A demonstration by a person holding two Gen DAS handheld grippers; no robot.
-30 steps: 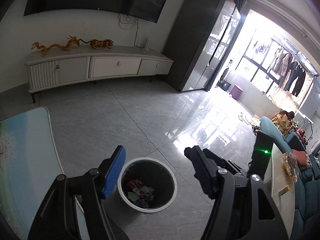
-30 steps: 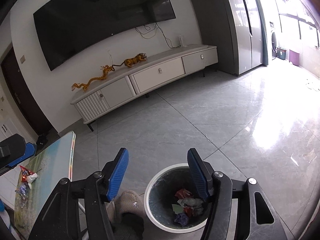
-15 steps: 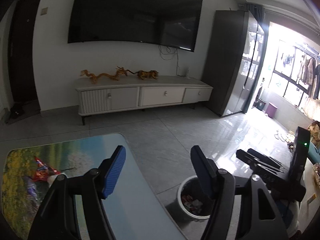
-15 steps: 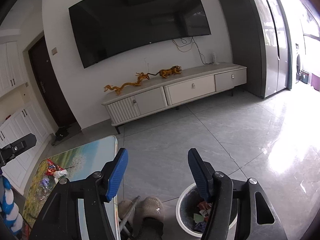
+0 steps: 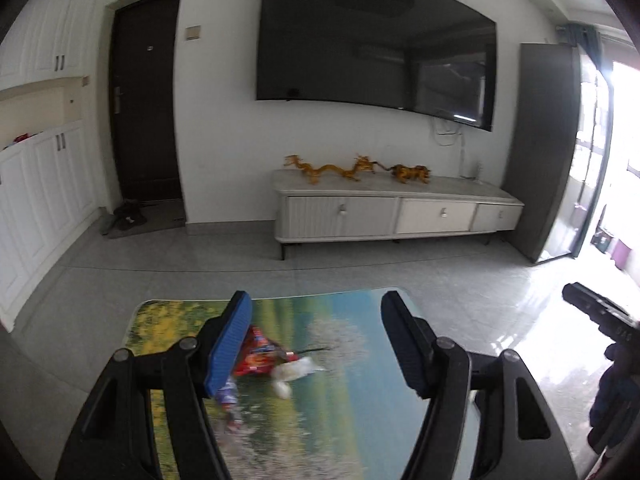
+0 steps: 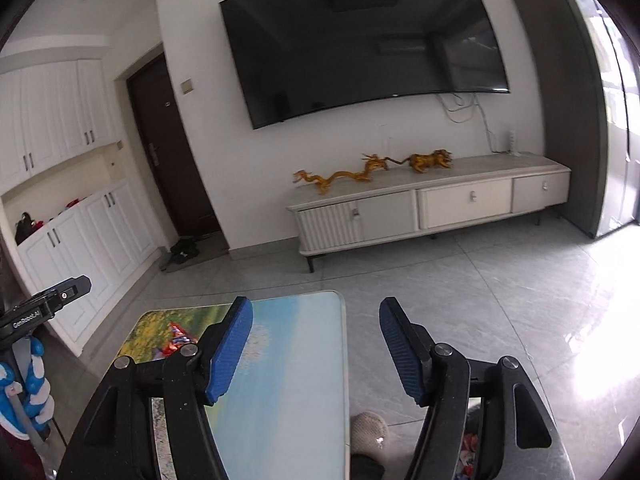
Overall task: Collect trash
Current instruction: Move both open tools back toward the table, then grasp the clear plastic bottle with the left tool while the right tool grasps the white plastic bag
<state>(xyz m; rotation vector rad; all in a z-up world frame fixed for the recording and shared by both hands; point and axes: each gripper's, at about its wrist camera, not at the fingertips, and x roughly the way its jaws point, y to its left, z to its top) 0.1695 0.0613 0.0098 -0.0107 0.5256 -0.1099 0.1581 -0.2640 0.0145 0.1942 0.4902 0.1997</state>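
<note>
Both views have swung from the bin up to the table point(image 5: 360, 420). The left claw point(image 5: 316, 344) and right claw point(image 6: 316, 344), its jaws just widened, gape empty; wrappers point(image 5: 260, 354) wait at lower centre, next to collect.

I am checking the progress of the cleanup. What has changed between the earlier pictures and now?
Both views swung up from the bin to the table. The left gripper now faces the wrappers. The right gripper has just opened slightly wider, with nothing between its jaws. Nothing was grasped or released; the wrappers lie where they were.
</note>
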